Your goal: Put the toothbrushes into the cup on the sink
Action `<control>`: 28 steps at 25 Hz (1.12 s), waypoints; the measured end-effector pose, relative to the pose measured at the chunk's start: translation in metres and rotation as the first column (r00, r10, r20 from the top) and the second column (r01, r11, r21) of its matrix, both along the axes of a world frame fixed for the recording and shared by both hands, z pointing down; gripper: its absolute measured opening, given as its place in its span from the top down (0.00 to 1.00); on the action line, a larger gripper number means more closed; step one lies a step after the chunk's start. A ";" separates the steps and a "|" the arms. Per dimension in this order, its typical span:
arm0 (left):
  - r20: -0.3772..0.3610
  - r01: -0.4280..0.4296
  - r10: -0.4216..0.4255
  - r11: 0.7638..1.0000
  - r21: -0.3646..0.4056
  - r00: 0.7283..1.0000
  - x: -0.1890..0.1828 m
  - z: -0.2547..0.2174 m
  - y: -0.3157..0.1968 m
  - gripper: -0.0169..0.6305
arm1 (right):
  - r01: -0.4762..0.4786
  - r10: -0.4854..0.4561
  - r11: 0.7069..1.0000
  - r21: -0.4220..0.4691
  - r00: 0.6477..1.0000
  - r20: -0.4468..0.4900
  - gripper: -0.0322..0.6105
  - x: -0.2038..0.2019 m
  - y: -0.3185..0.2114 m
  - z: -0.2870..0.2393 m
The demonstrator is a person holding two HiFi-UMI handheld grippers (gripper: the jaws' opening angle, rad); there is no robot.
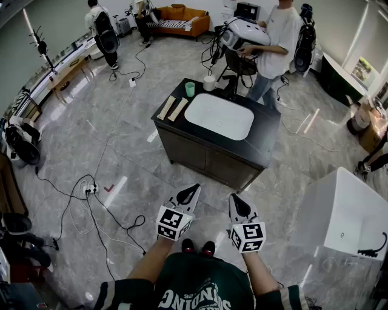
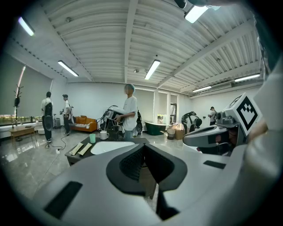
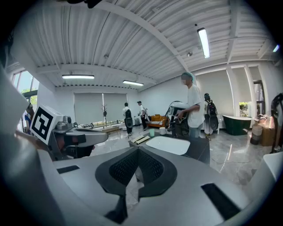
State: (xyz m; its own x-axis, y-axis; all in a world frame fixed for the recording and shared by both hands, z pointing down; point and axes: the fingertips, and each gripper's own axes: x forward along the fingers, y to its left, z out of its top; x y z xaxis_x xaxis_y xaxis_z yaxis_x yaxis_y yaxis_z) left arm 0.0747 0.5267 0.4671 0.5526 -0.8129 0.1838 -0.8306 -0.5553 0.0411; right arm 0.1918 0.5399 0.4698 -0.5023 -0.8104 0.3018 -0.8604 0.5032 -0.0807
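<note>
Two toothbrushes in long tan packets (image 1: pixel 165 108) (image 1: pixel 178 109) lie side by side on the black counter (image 1: pixel 267 130), left of the white basin (image 1: pixel 219 115). A green cup (image 1: pixel 190 89) stands just behind them, with a white mug (image 1: pixel 209 83) beside it. Both grippers hang well short of the sink cabinet, over the floor. My left gripper (image 1: pixel 193 192) is shut and holds nothing; my right gripper (image 1: pixel 237 203) is also shut and empty. The left gripper view shows the packets (image 2: pixel 80 148) and the green cup (image 2: pixel 92 138) far off beyond the closed jaws.
A person in a white shirt (image 1: pixel 280 36) stands behind the sink, holding a white device. Cables and a power strip (image 1: pixel 90 189) lie on the floor at left. A white tub-like unit (image 1: pixel 345 212) stands at right. Other people and an orange sofa (image 1: pixel 180 18) are farther back.
</note>
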 end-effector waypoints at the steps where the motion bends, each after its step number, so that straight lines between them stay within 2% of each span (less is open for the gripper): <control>1: 0.001 -0.001 0.001 1.000 0.000 1.000 0.000 0.000 0.000 0.96 | 0.003 -0.003 1.000 -0.002 1.000 0.001 0.89 -0.001 0.000 0.001; 18: 0.008 0.001 -0.001 1.000 -0.008 1.000 0.006 0.002 0.003 0.96 | 0.029 -0.029 0.999 -0.034 0.999 0.013 0.89 -0.001 0.006 0.008; 28: 0.021 0.046 -0.046 0.999 -0.005 0.999 0.014 -0.001 0.006 0.96 | 0.075 -0.074 0.997 -0.024 0.997 0.036 0.89 0.007 0.005 0.006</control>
